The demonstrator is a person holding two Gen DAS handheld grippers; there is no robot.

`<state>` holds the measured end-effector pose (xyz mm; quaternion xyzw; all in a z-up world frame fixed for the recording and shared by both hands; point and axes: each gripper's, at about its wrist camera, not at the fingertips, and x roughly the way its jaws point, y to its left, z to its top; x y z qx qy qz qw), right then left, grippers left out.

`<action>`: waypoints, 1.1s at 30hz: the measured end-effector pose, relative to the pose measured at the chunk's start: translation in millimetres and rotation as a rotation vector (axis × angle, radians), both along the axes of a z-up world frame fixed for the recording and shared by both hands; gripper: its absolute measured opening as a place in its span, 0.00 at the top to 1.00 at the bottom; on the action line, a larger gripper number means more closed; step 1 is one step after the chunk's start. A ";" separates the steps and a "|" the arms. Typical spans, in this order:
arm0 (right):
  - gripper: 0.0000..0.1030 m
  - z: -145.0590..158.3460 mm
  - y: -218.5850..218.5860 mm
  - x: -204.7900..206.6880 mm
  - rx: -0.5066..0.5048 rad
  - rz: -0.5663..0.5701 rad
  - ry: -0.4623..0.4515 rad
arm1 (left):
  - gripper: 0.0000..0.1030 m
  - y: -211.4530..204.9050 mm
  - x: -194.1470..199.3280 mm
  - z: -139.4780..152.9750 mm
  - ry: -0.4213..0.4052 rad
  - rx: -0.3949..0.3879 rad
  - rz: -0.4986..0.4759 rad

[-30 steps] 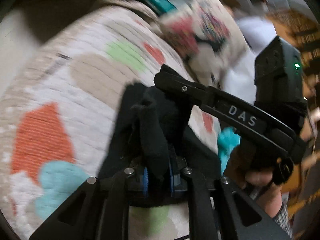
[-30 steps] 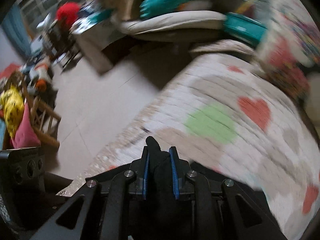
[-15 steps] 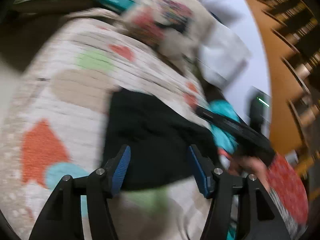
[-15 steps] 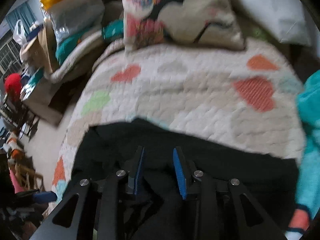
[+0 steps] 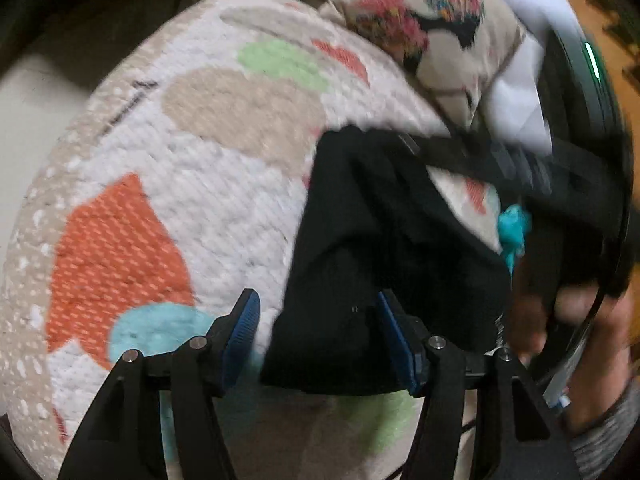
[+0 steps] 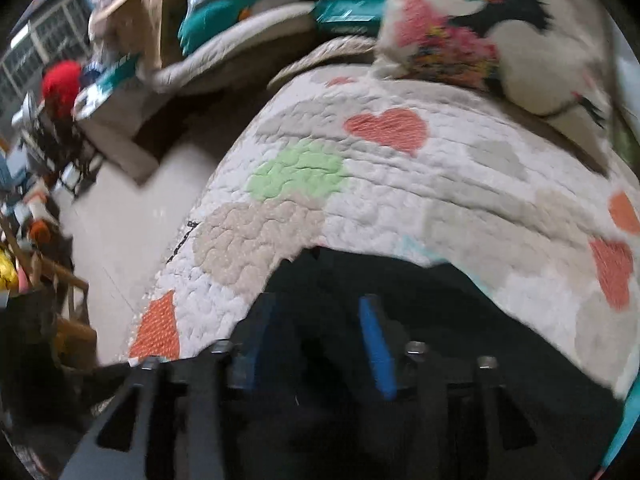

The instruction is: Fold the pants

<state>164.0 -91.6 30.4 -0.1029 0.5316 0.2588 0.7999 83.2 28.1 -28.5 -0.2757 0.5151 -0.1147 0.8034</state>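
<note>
Black pants lie folded in a dark block on a heart-patterned quilt. My left gripper is open, its blue pads apart just above the pants' near edge, holding nothing. The right gripper shows blurred in the left wrist view, over the far side of the pants. In the right wrist view the pants fill the bottom, and my right gripper is open over them with nothing between its pads.
A patterned pillow lies at the head of the quilt, with a white pillow beside it. A teal cloth sits at the right. The floor and cluttered furniture lie to the left.
Both grippers held pinched black fabric a second ago. They have since opened and let go, and the pants now lie flat on the quilt. Both cameras have swung round.
</note>
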 end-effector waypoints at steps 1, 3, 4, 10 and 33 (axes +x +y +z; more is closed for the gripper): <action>0.41 -4.9 7.3 5.0 -0.025 0.012 0.000 | 0.45 -2.7 -4.0 2.4 -0.011 0.035 -0.003; 0.41 -17.1 26.1 10.1 -0.088 0.072 0.016 | 0.79 -16.2 -5.3 3.9 0.007 0.134 -0.041; 0.53 -23.4 32.1 11.1 -0.117 0.092 0.033 | 0.80 -18.1 -7.1 4.0 0.014 0.138 -0.041; 0.90 -26.9 63.2 1.1 -0.162 0.158 0.033 | 0.87 1.7 -18.5 6.8 0.067 0.105 0.027; 0.46 42.2 -15.9 -19.1 0.034 -0.104 -0.113 | 0.50 84.8 -60.4 17.4 0.138 0.012 0.274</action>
